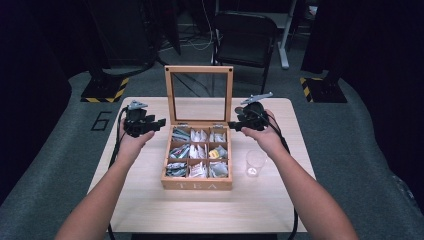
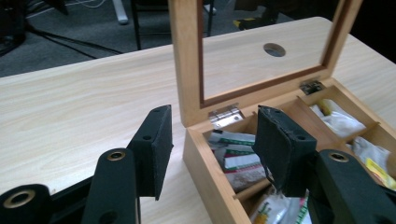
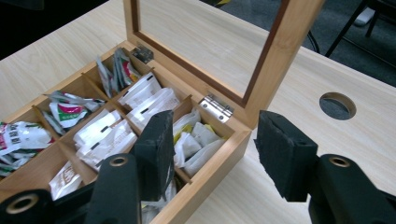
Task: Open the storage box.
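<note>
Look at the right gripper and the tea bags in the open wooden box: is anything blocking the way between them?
Nothing visible does. The tea box has its glass lid standing upright at the back, so the tea bags lie uncovered. The right gripper, jaws apart and empty, hangs over the box's back right corner.

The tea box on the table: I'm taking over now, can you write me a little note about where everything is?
Left gripper: jaws open, holding nothing, at the back left corner of the wooden nine-compartment tea box.
Right gripper: jaws open, holding nothing, at the back right corner.
Box: mid-table, its glass-paned wooden lid standing upright on its hinges.
Inside: tea bags in the compartments.
Clear plastic cup: upright on the light wooden table, right of the box, apparently without a bag.
Done: lid opened.
Left: probably picking a tea bag and putting it in the cup.
</note>
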Action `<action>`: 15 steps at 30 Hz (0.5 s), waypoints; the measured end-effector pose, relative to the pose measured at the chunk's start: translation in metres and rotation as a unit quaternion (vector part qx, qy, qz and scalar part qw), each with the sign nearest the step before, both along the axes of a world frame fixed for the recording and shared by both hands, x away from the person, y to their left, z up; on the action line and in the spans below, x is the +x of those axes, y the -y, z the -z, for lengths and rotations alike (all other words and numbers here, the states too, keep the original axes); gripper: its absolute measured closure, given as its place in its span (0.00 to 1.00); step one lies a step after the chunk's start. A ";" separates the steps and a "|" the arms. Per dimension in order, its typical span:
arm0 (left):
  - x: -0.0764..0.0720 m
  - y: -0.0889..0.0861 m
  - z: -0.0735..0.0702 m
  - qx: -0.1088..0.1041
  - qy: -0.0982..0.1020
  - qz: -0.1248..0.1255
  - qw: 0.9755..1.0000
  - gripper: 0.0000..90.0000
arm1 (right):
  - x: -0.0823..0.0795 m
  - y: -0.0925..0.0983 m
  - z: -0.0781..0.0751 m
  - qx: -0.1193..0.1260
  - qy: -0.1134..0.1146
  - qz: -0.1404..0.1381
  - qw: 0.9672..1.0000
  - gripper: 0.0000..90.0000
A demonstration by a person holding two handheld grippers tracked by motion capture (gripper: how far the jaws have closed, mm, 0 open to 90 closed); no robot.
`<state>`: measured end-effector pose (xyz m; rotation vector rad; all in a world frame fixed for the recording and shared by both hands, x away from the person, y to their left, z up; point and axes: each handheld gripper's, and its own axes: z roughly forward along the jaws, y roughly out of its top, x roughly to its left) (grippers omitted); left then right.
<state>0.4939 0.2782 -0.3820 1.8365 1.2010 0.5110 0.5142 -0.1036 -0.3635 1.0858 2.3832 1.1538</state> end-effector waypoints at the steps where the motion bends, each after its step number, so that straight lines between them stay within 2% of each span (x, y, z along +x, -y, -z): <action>1: -0.002 0.000 0.000 -0.002 0.001 0.001 1.000 0.52 | -0.008 -0.003 0.000 -0.006 0.007 -0.003 1.000 0.49; 3: -0.005 0.000 0.000 -0.001 -0.002 0.003 1.000 0.52 | -0.010 -0.003 0.000 -0.008 0.012 -0.009 1.000 0.48; 4: -0.010 0.001 0.001 -0.002 -0.009 0.009 1.000 0.51 | -0.017 -0.005 0.002 -0.014 0.023 -0.028 0.999 0.48; 7: -0.015 0.001 0.001 -0.007 -0.006 0.011 1.000 0.51 | -0.022 -0.006 0.003 -0.023 0.031 -0.035 0.999 0.48; 10: -0.020 0.003 0.001 0.000 -0.009 0.012 1.000 0.51 | -0.033 -0.006 0.005 -0.029 0.033 -0.034 0.998 0.51; 12: -0.026 0.001 0.003 -0.011 -0.007 0.017 1.000 0.51 | -0.038 -0.004 0.006 -0.021 0.028 -0.029 0.999 0.52; 15: -0.030 -0.001 0.006 -0.017 -0.007 0.015 1.000 0.50 | -0.045 -0.004 0.007 -0.010 0.023 -0.027 0.999 0.54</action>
